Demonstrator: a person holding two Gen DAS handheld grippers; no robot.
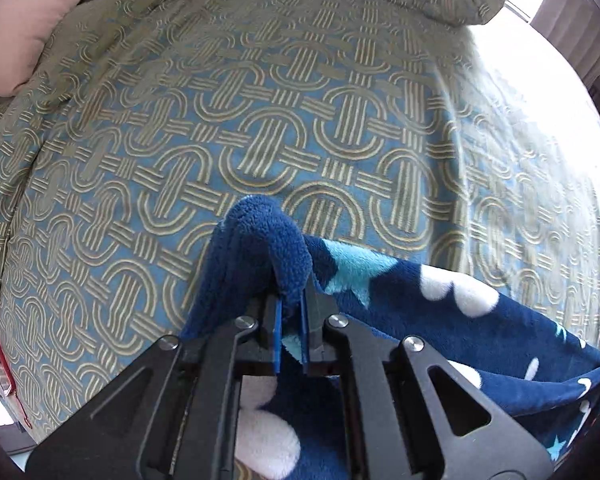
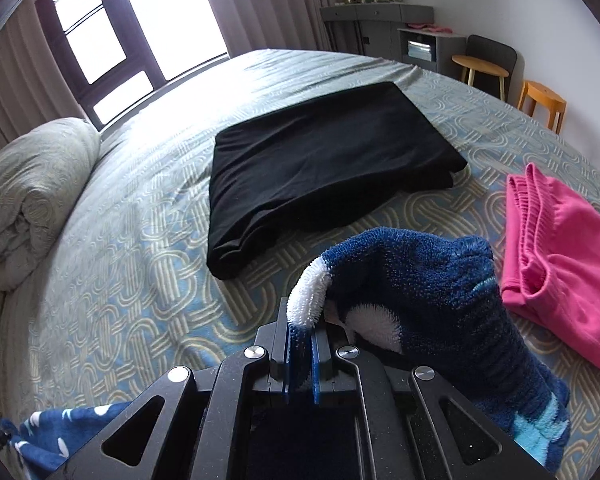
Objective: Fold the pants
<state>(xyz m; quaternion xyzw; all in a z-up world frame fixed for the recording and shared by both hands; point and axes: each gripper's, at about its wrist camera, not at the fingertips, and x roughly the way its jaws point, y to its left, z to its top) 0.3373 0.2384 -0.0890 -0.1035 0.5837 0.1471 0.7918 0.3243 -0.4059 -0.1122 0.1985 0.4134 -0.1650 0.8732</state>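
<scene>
The pants are dark blue fleece with white and light blue stars. In the left wrist view my left gripper (image 1: 291, 304) is shut on a bunched edge of the blue fleece pants (image 1: 440, 312), which trail to the right and under the gripper. In the right wrist view my right gripper (image 2: 302, 330) is shut on another bunched edge of the same pants (image 2: 428, 280), held above the bed; the cloth hangs off to the right, and another part shows at the lower left (image 2: 60, 424).
The bed has a blue and tan patterned cover (image 1: 260, 120). A folded black garment (image 2: 320, 160) lies mid-bed and pink pants (image 2: 560, 256) at the right. A rolled quilt (image 2: 28, 192) and a pink pillow (image 1: 24, 28) lie near the head. Stools and a cabinet stand behind.
</scene>
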